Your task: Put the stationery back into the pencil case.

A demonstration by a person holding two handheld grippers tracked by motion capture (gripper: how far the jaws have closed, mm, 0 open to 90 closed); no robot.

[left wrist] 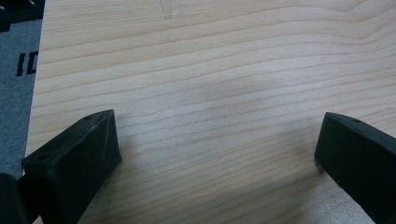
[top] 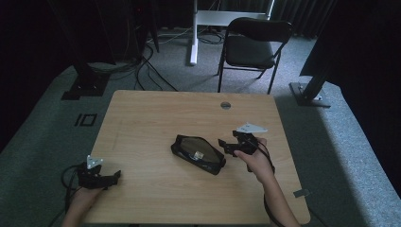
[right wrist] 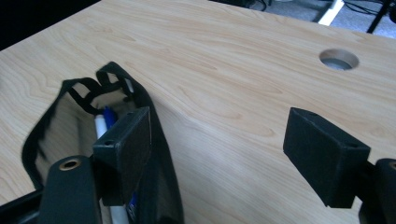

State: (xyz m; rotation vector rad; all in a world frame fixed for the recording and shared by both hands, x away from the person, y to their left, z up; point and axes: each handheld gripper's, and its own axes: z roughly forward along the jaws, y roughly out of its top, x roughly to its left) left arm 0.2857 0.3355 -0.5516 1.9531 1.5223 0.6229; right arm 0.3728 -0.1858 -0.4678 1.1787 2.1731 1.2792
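One black soft fabric pencil pouch with a clear window panel lies near the centre of the pale wooden desk, pens visible inside. Likely light, limp and apt to sag; the stitched black rim looks like the soundest place to take hold. Two grippers: right gripper just beside the pouch's right end, jaws spread wide, one jaw at the rim, nothing clamped. Left gripper well apart at the desk's near left, jaws wide, empty. One round cable hole. One black folding chair beyond.
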